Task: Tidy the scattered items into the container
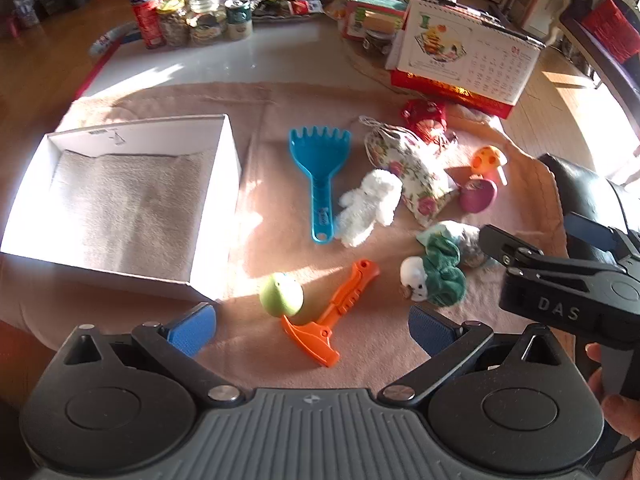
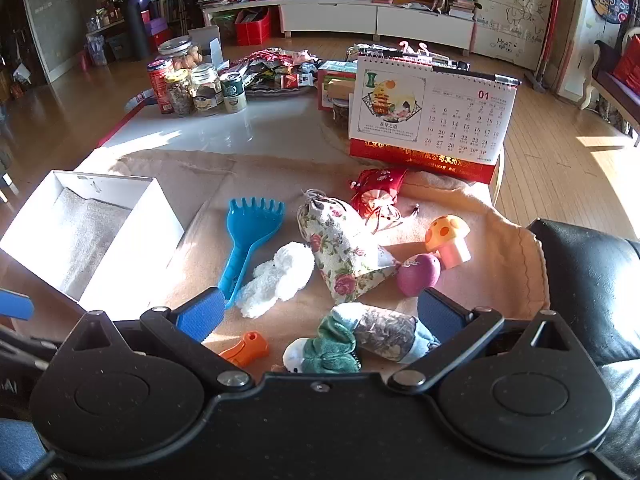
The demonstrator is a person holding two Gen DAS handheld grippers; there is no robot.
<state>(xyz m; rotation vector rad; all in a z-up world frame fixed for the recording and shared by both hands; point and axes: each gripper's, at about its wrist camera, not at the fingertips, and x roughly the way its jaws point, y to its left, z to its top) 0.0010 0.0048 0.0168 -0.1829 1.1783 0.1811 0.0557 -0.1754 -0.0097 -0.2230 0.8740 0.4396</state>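
Observation:
A white box (image 1: pixel 208 216) (image 2: pixel 160 216) lined with a towel stands at the left, with nothing else inside. Scattered on the pink cloth: a blue toy rake (image 1: pixel 320 168) (image 2: pixel 248 232), a white plush (image 1: pixel 370 206) (image 2: pixel 280 276), a floral pouch (image 1: pixel 412 172) (image 2: pixel 340 248), a green ball (image 1: pixel 280 294), an orange toy (image 1: pixel 336 312) (image 2: pixel 246 348), a green-dressed doll (image 1: pixel 434 276) (image 2: pixel 324 350), a clear seed pouch (image 2: pixel 386 332), a purple ball (image 1: pixel 478 196) (image 2: pixel 418 274), a mushroom toy (image 1: pixel 488 160) (image 2: pixel 448 240), a red pouch (image 1: pixel 424 118) (image 2: pixel 376 196). My left gripper (image 1: pixel 312 330) is open just in front of the ball and orange toy. My right gripper (image 2: pixel 320 314) is open over the doll and seed pouch.
A desk calendar (image 1: pixel 468 56) (image 2: pixel 432 120) stands behind the toys. Jars and cans (image 1: pixel 192 20) (image 2: pixel 196 88) and snack packets sit at the table's far side. A black leather seat (image 2: pixel 592 280) is at the right. The right gripper's body (image 1: pixel 568 280) shows in the left wrist view.

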